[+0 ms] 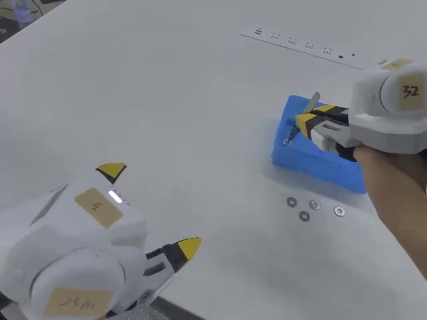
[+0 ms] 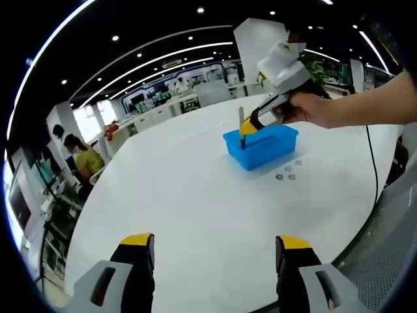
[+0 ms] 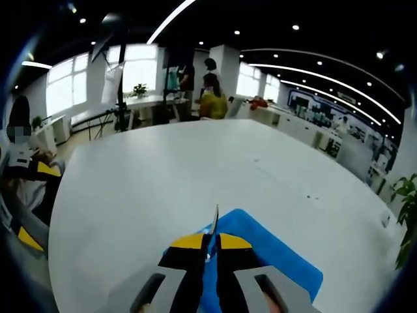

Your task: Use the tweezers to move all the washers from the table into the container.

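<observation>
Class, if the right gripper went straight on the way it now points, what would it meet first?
Most likely the container. The right gripper is shut on the tweezers, whose tip points down into it. Depth is too unclear to say whether floor or wall comes first.

White left tool, white right tool, yellow tips

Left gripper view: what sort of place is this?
Probably a large open-plan office or lab hall: long ceiling light strips, people seated in the background, and a big white table as the work surface.
</observation>
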Demonstrator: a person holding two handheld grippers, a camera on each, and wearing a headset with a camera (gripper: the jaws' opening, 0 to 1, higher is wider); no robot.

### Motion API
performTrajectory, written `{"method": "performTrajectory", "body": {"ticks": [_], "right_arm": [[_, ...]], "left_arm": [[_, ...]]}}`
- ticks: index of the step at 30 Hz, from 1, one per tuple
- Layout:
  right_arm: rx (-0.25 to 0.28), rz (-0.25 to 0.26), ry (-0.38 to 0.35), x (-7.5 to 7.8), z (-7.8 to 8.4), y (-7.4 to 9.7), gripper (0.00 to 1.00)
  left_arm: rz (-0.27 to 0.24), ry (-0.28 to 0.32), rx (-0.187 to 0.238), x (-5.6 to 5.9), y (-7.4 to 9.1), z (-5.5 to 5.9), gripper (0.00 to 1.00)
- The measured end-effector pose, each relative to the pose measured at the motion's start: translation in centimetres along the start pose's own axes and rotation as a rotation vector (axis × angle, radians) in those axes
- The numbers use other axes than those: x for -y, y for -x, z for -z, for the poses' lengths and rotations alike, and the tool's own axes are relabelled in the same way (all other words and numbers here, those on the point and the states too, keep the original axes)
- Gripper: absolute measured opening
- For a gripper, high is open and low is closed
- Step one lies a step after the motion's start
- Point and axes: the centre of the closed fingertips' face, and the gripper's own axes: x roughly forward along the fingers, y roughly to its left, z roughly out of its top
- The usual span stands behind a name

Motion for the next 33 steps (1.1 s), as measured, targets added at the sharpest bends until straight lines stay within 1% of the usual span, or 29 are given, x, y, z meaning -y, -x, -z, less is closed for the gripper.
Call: {"method": "performTrajectory", "body": {"ticks": [4,5,6,11,16,20,23,26,29,33], "right_arm": [[-0.026,-0.018,0.016,-0.6,0.7,-0.4,0.02],[-0.01,-0.015,0.017,-0.6,0.5,-0.3,0.02],[-0.009,-0.016,0.019,-0.6,0.4,-0.4,0.02],[-0.012,-0.024,0.024,-0.9,0.2,-0.6,0.02],[-0.015,-0.011,0.036,-0.8,0.3,-0.4,0.02],[-0.018,-0.01,0.014,-0.7,0.4,-0.3,0.02],[-0.018,0.009,0.009,-0.3,0.4,-0.1,0.02],[-0.016,0.01,-0.006,-0.1,0.5,0.3,0.03],[-0.014,0.016,-0.017,0.2,0.4,0.7,0.02],[0.005,0.02,-0.039,0.2,-0.2,1.3,0.02]], "left_arm": [[0.001,-0.002,-0.002,0.0,0.0,0.0,0.78],[0.001,-0.002,-0.002,0.1,0.0,0.0,0.78],[0.001,-0.003,-0.003,0.1,0.0,0.1,0.78],[0.0,-0.008,-0.009,0.0,0.0,0.2,0.77],[-0.001,-0.012,-0.015,0.0,-0.1,0.3,0.77],[-0.002,-0.017,-0.017,0.0,-0.1,0.4,0.76],[0.001,-0.015,-0.016,0.0,0.0,0.4,0.76],[0.003,-0.015,-0.012,0.1,0.0,0.3,0.76],[0.003,-0.02,-0.012,0.1,0.0,0.3,0.76],[0.003,-0.021,-0.013,0.1,0.0,0.4,0.76]]}}
